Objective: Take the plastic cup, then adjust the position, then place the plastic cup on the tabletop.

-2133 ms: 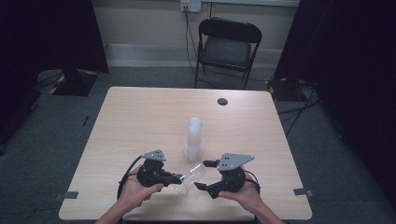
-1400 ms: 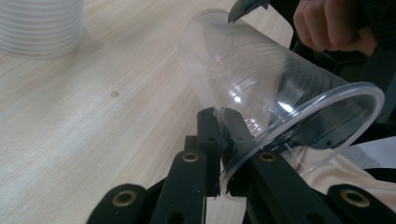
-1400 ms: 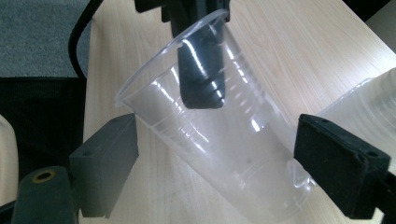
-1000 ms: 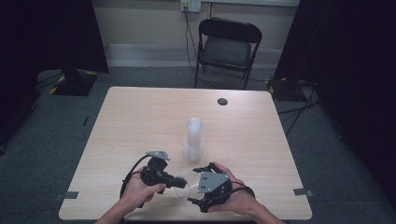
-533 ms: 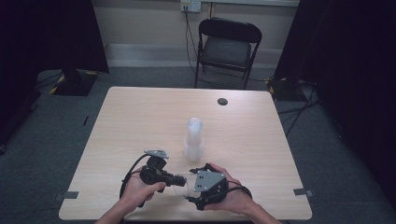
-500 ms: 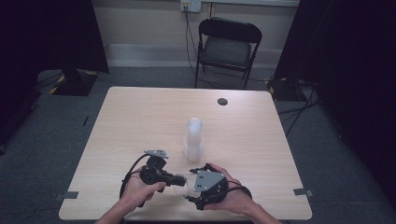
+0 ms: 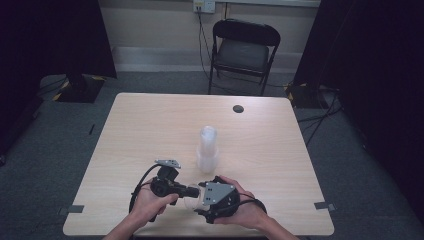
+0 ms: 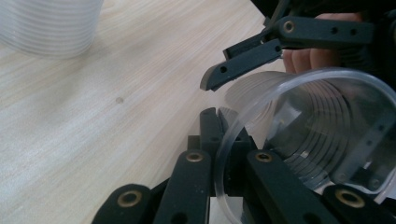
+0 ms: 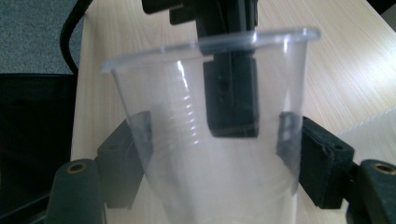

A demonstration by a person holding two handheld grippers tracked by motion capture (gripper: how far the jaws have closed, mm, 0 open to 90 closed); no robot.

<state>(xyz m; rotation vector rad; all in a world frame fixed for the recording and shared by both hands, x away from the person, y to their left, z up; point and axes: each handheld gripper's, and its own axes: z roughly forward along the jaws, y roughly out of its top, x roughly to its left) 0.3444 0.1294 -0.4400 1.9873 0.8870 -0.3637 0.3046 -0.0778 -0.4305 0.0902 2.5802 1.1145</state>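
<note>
High view: the left tongs (image 7: 194,191) pinch the rim of a clear plastic cup (image 7: 192,199) near the table's (image 7: 150,125) front edge, while the right tongs (image 7: 201,200), wide apart a second ago, have just been closing and now press the cup's sides. Both hands sit closer together than two seconds back. A cup stack (image 7: 207,149) stands just beyond.
</note>
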